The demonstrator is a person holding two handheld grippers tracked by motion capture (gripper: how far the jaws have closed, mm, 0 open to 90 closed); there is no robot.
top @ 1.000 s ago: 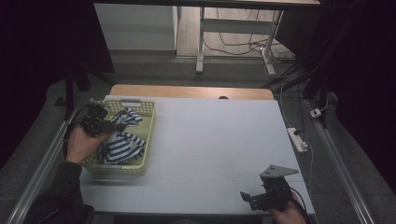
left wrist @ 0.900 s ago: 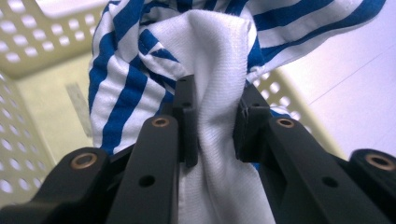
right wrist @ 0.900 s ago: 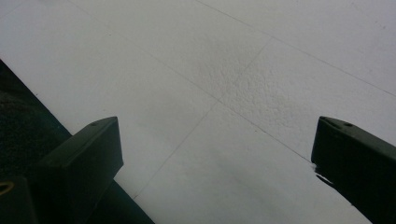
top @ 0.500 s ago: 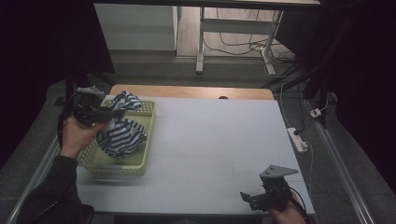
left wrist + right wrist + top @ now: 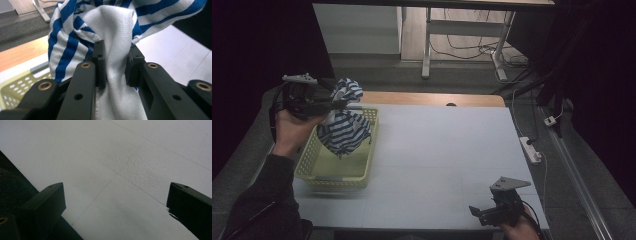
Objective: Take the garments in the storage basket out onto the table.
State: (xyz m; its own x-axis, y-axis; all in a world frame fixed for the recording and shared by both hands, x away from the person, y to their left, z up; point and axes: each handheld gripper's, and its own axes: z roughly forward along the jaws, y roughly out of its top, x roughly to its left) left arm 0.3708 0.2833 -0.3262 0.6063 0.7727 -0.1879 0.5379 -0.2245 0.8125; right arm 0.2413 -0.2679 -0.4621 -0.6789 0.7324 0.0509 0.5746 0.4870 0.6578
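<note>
A blue-and-white striped cloth [image 5: 344, 125] hangs above the pale green basket [image 5: 314, 167] at the table's left. My left gripper [image 5: 343, 104] is shut on a bunched fold of it, lifted well over the basket. In the left gripper view the striped cloth [image 5: 112, 30] is squeezed between both pads [image 5: 101, 65], and the basket's rim [image 5: 17, 87] lies below. My right gripper [image 5: 482, 215] rests low at the table's front right edge, open. In the right gripper view its jaws stand wide apart over bare white table [image 5: 120, 170], the right gripper [image 5: 115, 205] holding nothing.
The white table [image 5: 447, 150] stretches to the right of the basket, with a wooden strip [image 5: 432, 98] along its far edge. A power strip [image 5: 531, 149] and cables lie on the floor to the right. A desk frame [image 5: 427, 40] stands behind.
My left gripper has risen with the striped cloth, pulling it up out of the basket. The right gripper has stayed where it was.
</note>
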